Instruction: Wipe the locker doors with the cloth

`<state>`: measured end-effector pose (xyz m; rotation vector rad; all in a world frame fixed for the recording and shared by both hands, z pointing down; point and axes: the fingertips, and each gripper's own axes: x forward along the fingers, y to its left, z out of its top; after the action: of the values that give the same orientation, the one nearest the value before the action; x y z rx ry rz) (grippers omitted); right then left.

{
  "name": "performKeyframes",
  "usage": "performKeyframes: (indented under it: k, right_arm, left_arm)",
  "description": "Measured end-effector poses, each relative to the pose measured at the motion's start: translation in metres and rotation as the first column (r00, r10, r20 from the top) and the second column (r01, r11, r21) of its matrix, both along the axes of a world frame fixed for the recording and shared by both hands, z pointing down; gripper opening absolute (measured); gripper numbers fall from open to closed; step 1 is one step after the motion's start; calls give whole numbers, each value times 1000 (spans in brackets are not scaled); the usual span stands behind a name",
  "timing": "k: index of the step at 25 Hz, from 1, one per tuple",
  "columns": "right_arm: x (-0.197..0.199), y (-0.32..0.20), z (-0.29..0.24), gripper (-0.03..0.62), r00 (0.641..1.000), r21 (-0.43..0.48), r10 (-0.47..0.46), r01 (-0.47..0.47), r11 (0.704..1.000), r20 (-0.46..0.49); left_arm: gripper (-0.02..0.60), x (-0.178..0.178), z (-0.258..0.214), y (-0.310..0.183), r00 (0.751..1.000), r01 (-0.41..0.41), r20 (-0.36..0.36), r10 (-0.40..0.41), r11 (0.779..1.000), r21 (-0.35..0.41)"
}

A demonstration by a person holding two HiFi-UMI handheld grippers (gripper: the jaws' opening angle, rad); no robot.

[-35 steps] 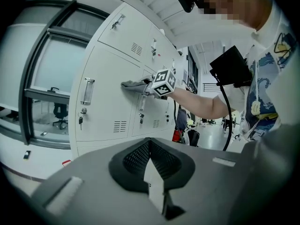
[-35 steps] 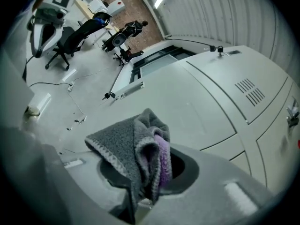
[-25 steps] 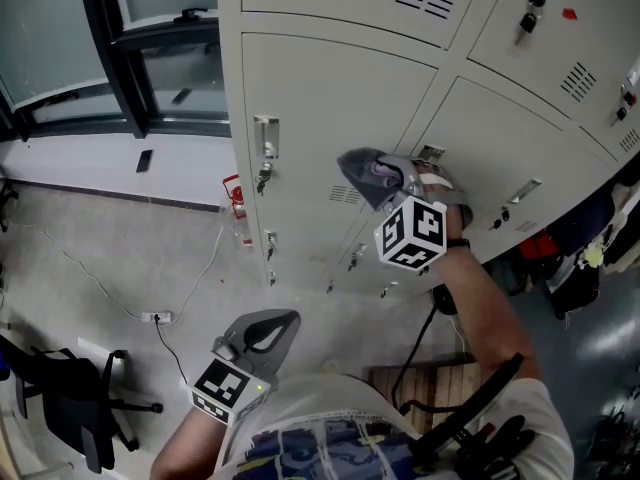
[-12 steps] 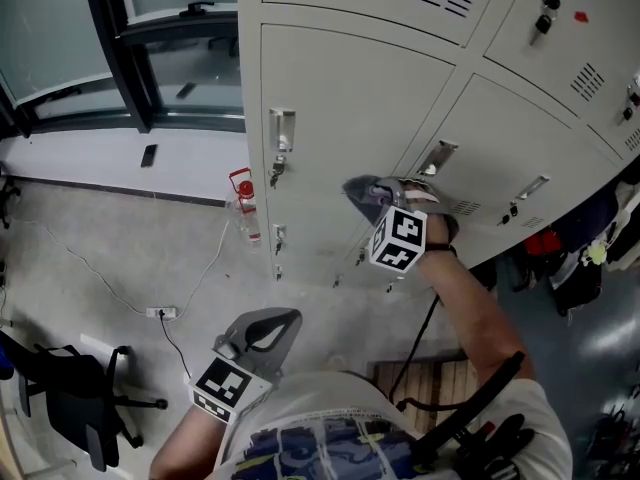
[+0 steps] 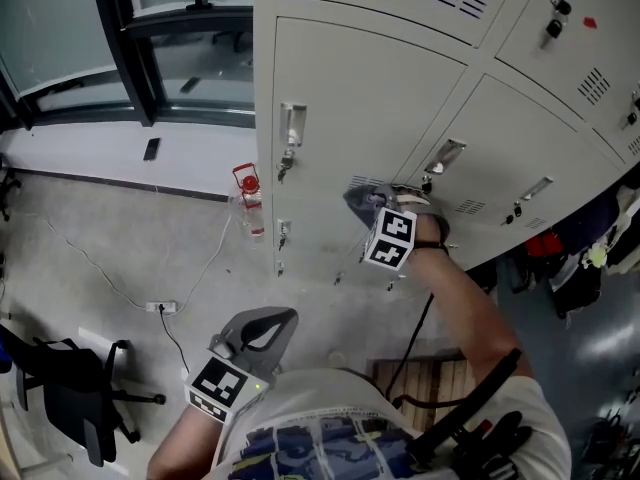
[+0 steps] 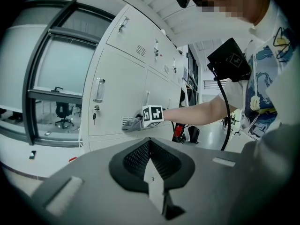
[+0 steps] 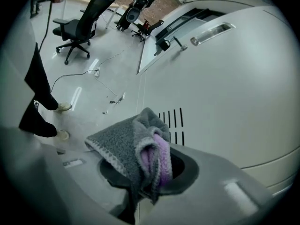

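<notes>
Pale grey locker doors (image 5: 370, 98) fill the upper right of the head view. My right gripper (image 5: 362, 200) is shut on a grey cloth (image 7: 133, 142) with a purple inner side and presses it against a door beside the vent slits (image 7: 172, 123). The same cloth (image 5: 360, 197) sits low on the leftmost door, below a handle (image 5: 292, 126) with a key. My left gripper (image 5: 262, 332) hangs low near my body, jaws closed together on nothing, away from the lockers. In the left gripper view the cloth (image 6: 132, 123) shows bunched on the door.
A red-capped bottle (image 5: 248, 194) stands on the floor by the lockers' left corner. A cable and power strip (image 5: 158, 308) lie on the grey floor. A black chair (image 5: 70, 396) is at lower left. Dark window frames (image 5: 120, 38) run along the far left wall.
My right gripper has slid the cloth down and slightly left on the door, toward the vent slits. The left gripper has stayed put.
</notes>
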<state>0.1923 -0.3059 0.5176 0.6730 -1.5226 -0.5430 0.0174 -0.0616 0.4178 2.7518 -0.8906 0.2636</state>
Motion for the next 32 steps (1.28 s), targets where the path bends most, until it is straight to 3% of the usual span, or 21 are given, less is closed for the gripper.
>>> performKeyframes:
  k: [6,10,13,19,23,27,32]
  right_arm:
    - [-9,10,-7,91,1000,-22,-14,15,1000,24]
    - [-27,33,-61,91,996,26,-63,62,998,69]
    - [-38,43,-127,91,989,128,-109,96,987,104]
    - [-36,37,-268,91,978,382,-146,78,921,151]
    - [-28,23,-335,91,978,494,-138,45,868,154]
    - [-29,11,-360,91,978,532,-144,44,845,148]
    - [-32,-4,-344,91,983,519,-141,58,853,121]
  left_arm:
    - [3,-6,0,3,1000,5,-1,-5,1000,8]
    - [3,-3,-2,5,1000,-11,-26,11,1000,14]
    - [3,3,-7,6,998,-32,-45,33,999,23]
    - [3,12,-10,10,997,-70,-29,71,996,47]
    - [3,14,-13,12,997,-75,-23,76,996,54]
    - [3,15,-11,14,997,-76,-14,77,996,52]
    - [3,16,-9,16,997,-71,-8,71,996,47]
